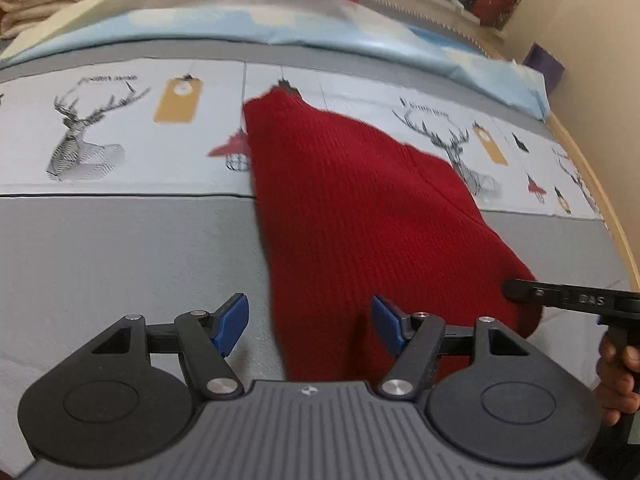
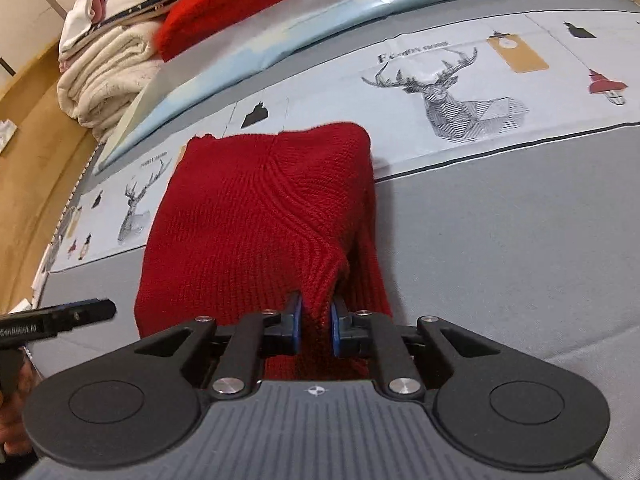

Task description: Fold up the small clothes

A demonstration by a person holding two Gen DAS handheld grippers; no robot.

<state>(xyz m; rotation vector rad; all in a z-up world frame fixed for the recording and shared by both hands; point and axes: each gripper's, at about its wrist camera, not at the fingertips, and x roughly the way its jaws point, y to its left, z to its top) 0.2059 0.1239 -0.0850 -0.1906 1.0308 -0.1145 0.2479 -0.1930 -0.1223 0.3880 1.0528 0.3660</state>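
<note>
A dark red knitted sweater (image 1: 352,200) lies on the bed, and it also shows in the right wrist view (image 2: 256,216). My left gripper (image 1: 310,328) is open, its blue pads (image 1: 230,326) on either side of the sweater's near edge, with nothing held. My right gripper (image 2: 316,330) is shut on a raised fold of the red sweater and lifts that edge off the bed. The right gripper's black body shows at the right edge of the left wrist view (image 1: 572,300), at the sweater's far corner.
The bed cover (image 2: 500,220) is grey with a pale band of deer prints (image 2: 448,92). A light blue sheet (image 1: 280,24) lies behind. Folded cream blankets (image 2: 104,80) and another red knit (image 2: 224,8) are stacked at the back. A wooden bed edge (image 1: 592,184) runs on the right.
</note>
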